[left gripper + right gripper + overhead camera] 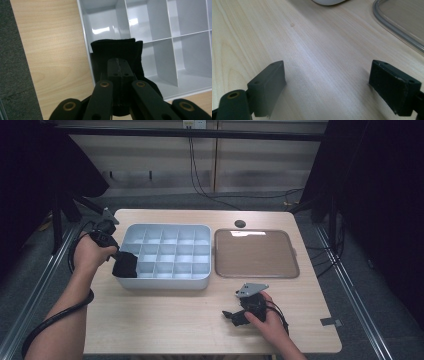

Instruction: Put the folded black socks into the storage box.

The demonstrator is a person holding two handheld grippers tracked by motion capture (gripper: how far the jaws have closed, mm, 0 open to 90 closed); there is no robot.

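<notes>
The left gripper (120, 65) pinched a black cloth (125, 264) at the organizer tray's (165, 282) left front corner; soft and light, it likely handled best bunched. Right of the tray, the right gripper (234, 316) lay spread, holding nothing.

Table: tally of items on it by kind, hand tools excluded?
White plastic compartment organiser box: 1
Clear flat plastic lid: 1
Black fabric piece, draped over the box's left edge: 1
Total: 3
</notes>
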